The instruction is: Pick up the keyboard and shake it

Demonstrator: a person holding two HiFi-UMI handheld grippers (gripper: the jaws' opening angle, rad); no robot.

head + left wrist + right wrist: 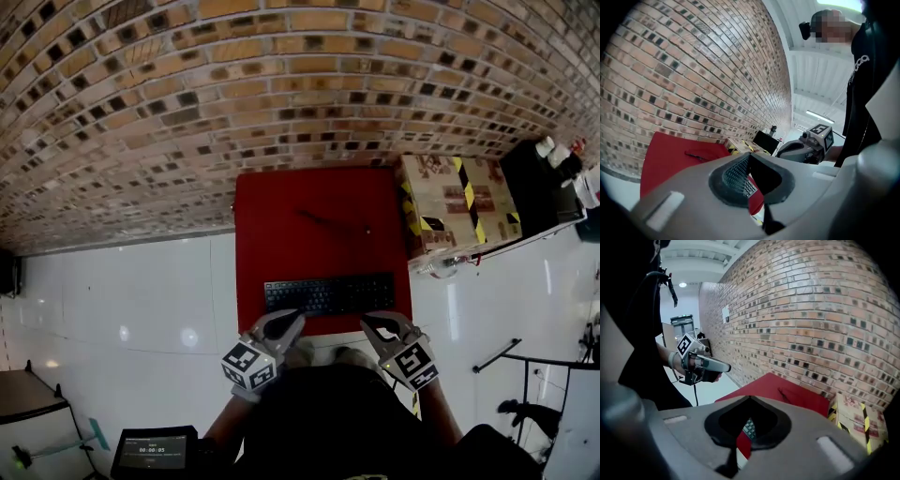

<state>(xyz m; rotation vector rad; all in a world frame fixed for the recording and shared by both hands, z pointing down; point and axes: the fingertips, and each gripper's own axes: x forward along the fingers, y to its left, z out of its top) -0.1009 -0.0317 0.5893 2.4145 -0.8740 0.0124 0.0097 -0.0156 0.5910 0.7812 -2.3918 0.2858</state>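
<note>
Plainly, both pairs of jaws are pressed together with nothing held. In the left gripper view the left gripper [749,155] has its jaws meeting at the tip, and only keys of the keyboard [749,190] show through the gap below them. The right gripper view shows the same for the right gripper [750,398].

From the head view, the left gripper [298,317] points at the left part of the near long edge of the flat black computer keyboard [328,294]. The right gripper [367,321] points at the right part of that edge. Whether either tip touches the keyboard cannot be told.

The keyboard lies flat on the red-topped table [281,234], close to its front edge and parallel to it. Farther back on the red surface lies a thin dark object [333,222], well apart from the keyboard.

Just beside the table's right side stands a brown cardboard box with yellow-and-black striped tape [459,202]. Behind both rises a brown brick wall [234,84], and a glossy white floor [122,291] spreads to the left.
</note>
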